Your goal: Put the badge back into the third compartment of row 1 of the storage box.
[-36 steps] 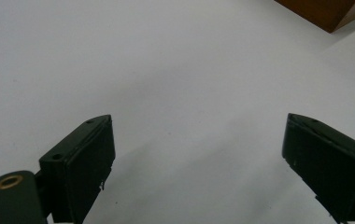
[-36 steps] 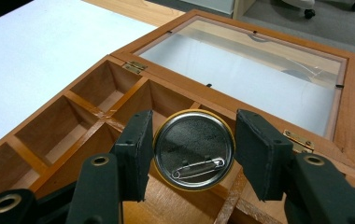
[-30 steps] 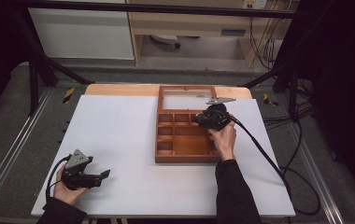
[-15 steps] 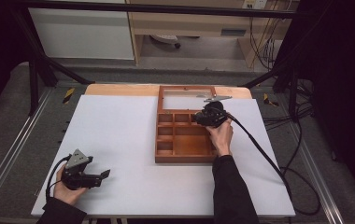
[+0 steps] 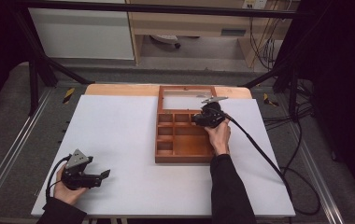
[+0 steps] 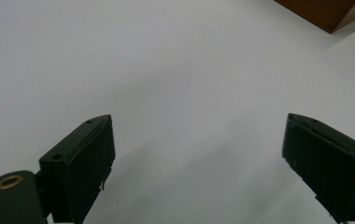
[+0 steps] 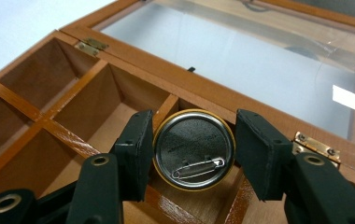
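Note:
A wooden compartment box lies on the white table with its glass lid folded open at the far side. My right gripper hovers over the box's upper right compartments. In the right gripper view it is shut on a round metal pin badge, whose back and safety pin face the camera, just above the dividers near the hinged edge. Near the table's front left corner my left gripper rests low over the table. Its jaws stand wide apart with nothing between them.
The white table top stretches between the two hands. A brass hinge joins the lid glass to the box. The box's near corner shows in the left gripper view. A black cable trails from my right gripper across the table's right side.
My right gripper with the badge has edged slightly left over the box. The left gripper has stayed where it was.

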Demonstrator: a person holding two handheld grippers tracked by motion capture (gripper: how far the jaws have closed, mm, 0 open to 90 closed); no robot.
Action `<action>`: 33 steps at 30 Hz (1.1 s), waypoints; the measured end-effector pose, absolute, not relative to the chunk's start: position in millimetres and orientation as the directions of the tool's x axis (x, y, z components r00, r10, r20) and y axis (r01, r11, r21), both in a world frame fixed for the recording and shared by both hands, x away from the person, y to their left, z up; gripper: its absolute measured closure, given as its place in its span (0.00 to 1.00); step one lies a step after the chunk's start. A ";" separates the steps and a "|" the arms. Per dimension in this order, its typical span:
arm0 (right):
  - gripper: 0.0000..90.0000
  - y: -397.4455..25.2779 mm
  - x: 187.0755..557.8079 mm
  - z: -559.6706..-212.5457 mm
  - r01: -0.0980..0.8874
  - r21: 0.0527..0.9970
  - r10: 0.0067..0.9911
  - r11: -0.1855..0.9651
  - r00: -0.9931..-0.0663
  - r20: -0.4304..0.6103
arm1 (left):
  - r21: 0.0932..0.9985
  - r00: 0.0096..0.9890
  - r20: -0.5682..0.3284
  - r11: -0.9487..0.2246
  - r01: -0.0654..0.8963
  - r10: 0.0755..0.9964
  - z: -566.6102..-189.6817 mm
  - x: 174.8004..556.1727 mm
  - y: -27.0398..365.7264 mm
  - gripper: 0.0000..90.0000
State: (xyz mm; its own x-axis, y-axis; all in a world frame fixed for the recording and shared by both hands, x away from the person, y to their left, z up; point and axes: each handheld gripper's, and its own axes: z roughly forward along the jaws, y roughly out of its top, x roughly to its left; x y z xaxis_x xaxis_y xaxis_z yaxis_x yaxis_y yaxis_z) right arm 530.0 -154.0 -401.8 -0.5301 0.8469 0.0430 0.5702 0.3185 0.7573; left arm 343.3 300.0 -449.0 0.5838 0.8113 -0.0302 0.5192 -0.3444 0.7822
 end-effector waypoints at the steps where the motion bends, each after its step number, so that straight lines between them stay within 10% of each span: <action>1: 0.54 -153.6 530.1 -402.6 0.573 0.755 0.847 0.320 -0.530 0.042 | 0.782 0.584 -0.031 -0.344 0.519 0.811 -449.0 343.3 300.1 0.10; 33: 0.49 -152.5 525.8 -401.6 0.564 0.756 0.841 0.332 -0.540 0.033 | 0.782 0.585 -0.031 -0.345 0.519 0.811 -449.0 343.2 299.9 0.10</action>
State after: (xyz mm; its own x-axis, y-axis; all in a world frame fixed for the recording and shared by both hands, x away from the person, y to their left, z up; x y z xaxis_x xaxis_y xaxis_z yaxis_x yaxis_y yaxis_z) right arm 525.8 -152.5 -401.6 -0.5397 0.8412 0.0329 0.5637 0.3321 0.7563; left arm 343.2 299.9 -449.0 0.5846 0.8107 -0.0308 0.5191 -0.3446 0.7822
